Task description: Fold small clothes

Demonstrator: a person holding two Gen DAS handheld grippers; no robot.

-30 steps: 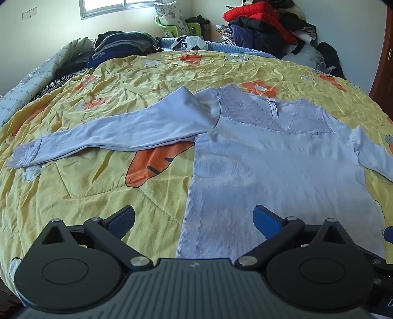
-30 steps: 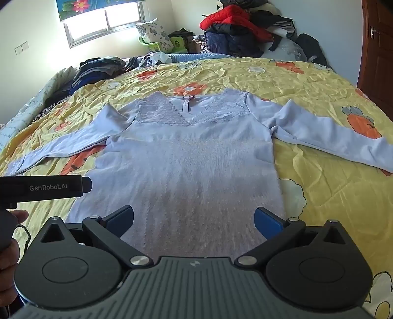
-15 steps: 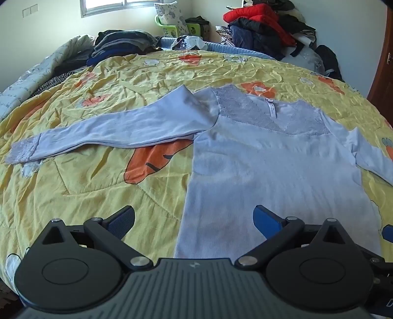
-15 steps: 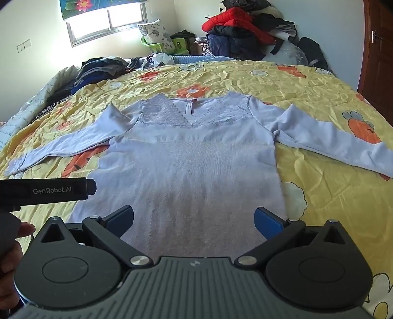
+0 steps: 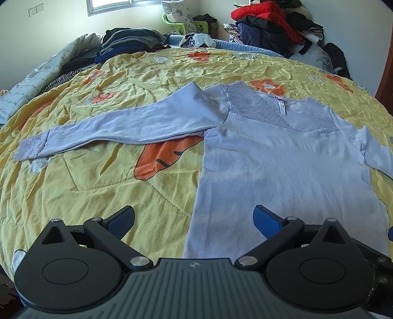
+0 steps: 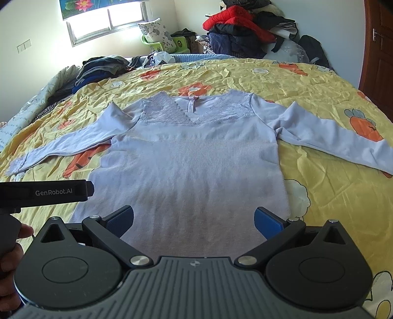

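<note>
A bed is filling most of the room, wearing a crumpled yellow quilt [image 6: 307,81] printed with orange carrots and white flowers. Daylight is streaming through a window [image 6: 108,23] in the far pale wall [image 6: 36,34], and a flower picture [image 6: 83,8] is hanging above the glass. A patterned pillow [image 6: 157,34] is leaning on a green chair [image 6: 178,44] beneath it. A heap of red and dark coats [image 6: 243,29] is piling up in the far corner, while folded dark clothes [image 6: 98,71] are sitting along the bed's left edge. A brown wooden door [image 6: 379,51] is standing at the right.
</note>
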